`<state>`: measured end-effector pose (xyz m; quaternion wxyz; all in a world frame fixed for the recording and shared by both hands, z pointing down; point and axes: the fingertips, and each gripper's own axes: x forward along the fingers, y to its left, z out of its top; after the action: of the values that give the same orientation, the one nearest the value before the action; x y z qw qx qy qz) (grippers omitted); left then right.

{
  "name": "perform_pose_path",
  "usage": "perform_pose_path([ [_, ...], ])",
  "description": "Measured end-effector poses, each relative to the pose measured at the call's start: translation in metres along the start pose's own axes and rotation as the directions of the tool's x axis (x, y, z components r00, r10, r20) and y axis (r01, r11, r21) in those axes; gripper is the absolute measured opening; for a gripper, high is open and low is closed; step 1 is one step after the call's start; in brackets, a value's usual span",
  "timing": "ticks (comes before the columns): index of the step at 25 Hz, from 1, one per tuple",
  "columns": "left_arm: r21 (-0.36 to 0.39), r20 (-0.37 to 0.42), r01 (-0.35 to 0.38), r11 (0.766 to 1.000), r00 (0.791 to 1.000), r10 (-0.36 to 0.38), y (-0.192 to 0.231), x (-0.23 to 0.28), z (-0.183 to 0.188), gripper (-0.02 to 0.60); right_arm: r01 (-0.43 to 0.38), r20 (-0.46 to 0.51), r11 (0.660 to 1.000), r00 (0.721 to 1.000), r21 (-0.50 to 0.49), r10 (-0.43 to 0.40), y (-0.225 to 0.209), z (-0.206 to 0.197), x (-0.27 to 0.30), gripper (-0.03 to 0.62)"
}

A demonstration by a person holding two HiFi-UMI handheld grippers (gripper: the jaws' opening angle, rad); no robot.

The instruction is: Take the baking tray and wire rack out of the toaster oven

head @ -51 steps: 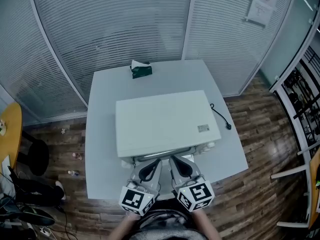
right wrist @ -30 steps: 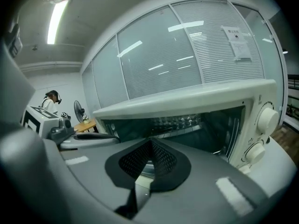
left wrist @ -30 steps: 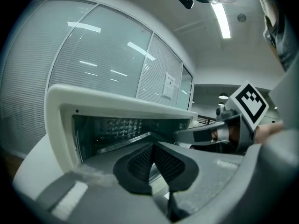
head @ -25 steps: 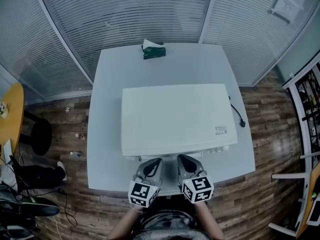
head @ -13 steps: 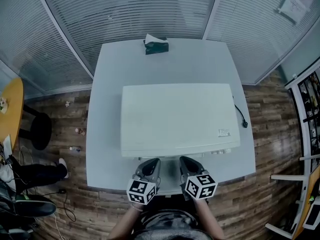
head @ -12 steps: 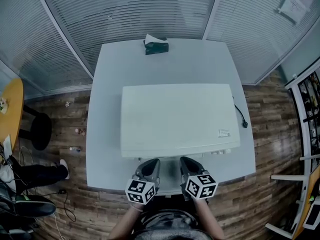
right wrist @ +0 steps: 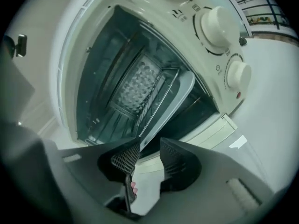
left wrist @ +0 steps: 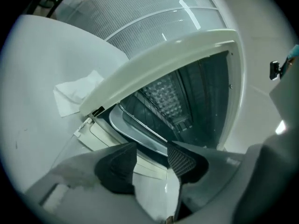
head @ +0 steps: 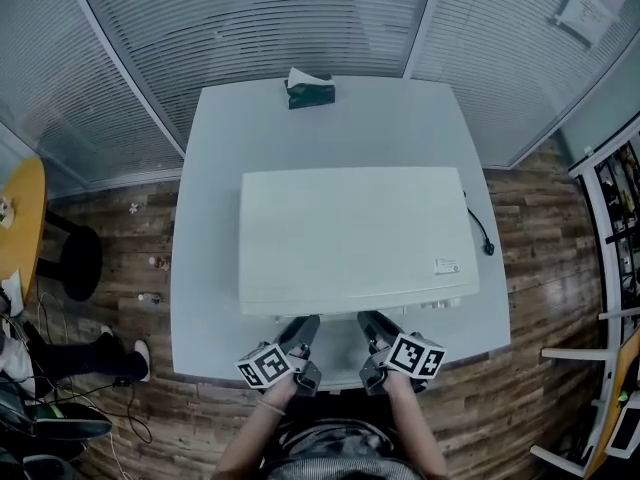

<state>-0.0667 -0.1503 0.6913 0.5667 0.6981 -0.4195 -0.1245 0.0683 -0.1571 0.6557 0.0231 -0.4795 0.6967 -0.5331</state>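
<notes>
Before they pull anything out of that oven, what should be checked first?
1. White toaster oven standing open: ok.
2. Grey metal baking tray and thin wire rack both inside, in view: ok.
3. Left gripper jaws apart, just been opening, nothing between them: ok.
4. Right gripper jaws apart, just been opening, tray rim ahead, ungripped: ok.
5. Tray and rack cool: cannot tell.

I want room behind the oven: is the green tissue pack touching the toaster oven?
Apart. The head view shows bare table between the tissue pack and the toaster oven.
</notes>
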Motion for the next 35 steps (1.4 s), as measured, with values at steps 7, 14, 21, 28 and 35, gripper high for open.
perform_pose_path([
  [7, -0.183, 0.126, 0.031, 0.983, 0.992, -0.008, 0.011, 0.015, 0.017, 0.198, -0.040, 0.061, 0.994, 0.998, 0.105, 0.033, -0.012, 0.023, 0.016, 0.156],
  [14, -0.219, 0.166, 0.061, 0.974, 0.986, -0.025, 0.017, 0.015, 0.022, 0.141, -0.056, 0.079, 0.992, 0.996, 0.116, 0.047, -0.011, 0.025, 0.020, 0.126],
  [21, -0.234, 0.154, 0.066, 0.970, 0.988, -0.030, 0.014, 0.005, 0.014, 0.132, -0.052, 0.093, 0.991, 0.995, 0.123, 0.040, -0.009, 0.017, 0.009, 0.124],
  [28, -0.240, 0.140, 0.079, 0.967, 0.989, -0.046, 0.009, -0.016, 0.001, 0.132, -0.059, 0.114, 0.986, 0.993, 0.159, 0.041, -0.003, 0.000, -0.012, 0.118],
  [35, -0.247, 0.118, 0.078, 0.966, 0.992, -0.050, 0.004, -0.038, -0.013, 0.132, -0.078, 0.144, 0.982, 0.988, 0.171, 0.053, 0.003, -0.017, -0.034, 0.118],
])
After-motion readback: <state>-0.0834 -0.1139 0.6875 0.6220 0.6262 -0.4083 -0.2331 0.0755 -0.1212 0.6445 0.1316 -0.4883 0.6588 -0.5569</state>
